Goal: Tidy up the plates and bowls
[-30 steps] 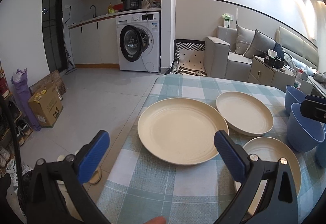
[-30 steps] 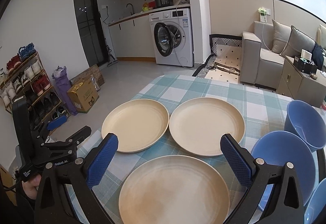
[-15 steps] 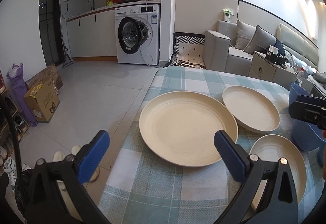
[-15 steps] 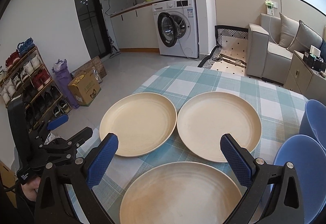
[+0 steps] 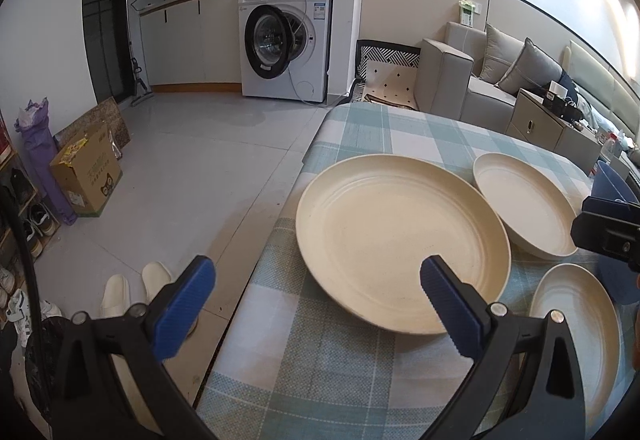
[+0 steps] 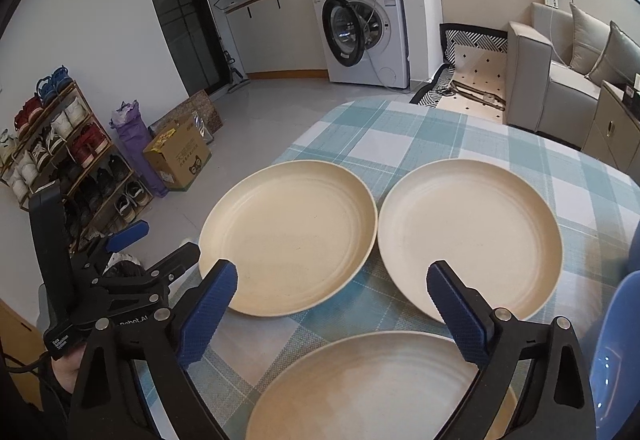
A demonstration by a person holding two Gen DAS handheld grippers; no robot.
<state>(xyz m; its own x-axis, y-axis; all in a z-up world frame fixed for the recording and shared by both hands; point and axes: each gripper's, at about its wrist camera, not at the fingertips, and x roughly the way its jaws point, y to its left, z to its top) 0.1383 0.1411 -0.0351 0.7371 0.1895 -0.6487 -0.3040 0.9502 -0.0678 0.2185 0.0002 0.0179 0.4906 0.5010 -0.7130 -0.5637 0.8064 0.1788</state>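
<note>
You have three cream plates on the checked tabletop (image 6: 460,135): the left plate (image 6: 288,236) lies close to the tabletop's left edge, the far plate (image 6: 470,236) lies just beside it with the rims almost touching, and the near plate (image 6: 380,388) lies closest to you, under your right gripper (image 6: 338,304). The blue bowls (image 6: 616,352) stand at the right side, only partly in view. Both pairs of fingers are wide open and hold nothing; your left gripper (image 5: 320,304) hangs at the tabletop's edge, its right finger over the near rim of the left plate and its left finger out over the floor. The risk I see is at this edge: if you push the left plate sideways while you close on its rim, it can slide off and fall to the floor, where white slippers (image 5: 132,288) lie just below. A shallow rim is also easy to lose from smooth fingers, so the plate may tip when you lift it. Because the left and far plates are so near, moving one may knock the other. Your two grippers are also close together, so they could collide over the plates. Farther away are the washing machine (image 6: 360,27), the sofa (image 5: 480,79), a cardboard box (image 6: 178,155) and a shoe rack (image 6: 52,143); none of them stands in your way.
</note>
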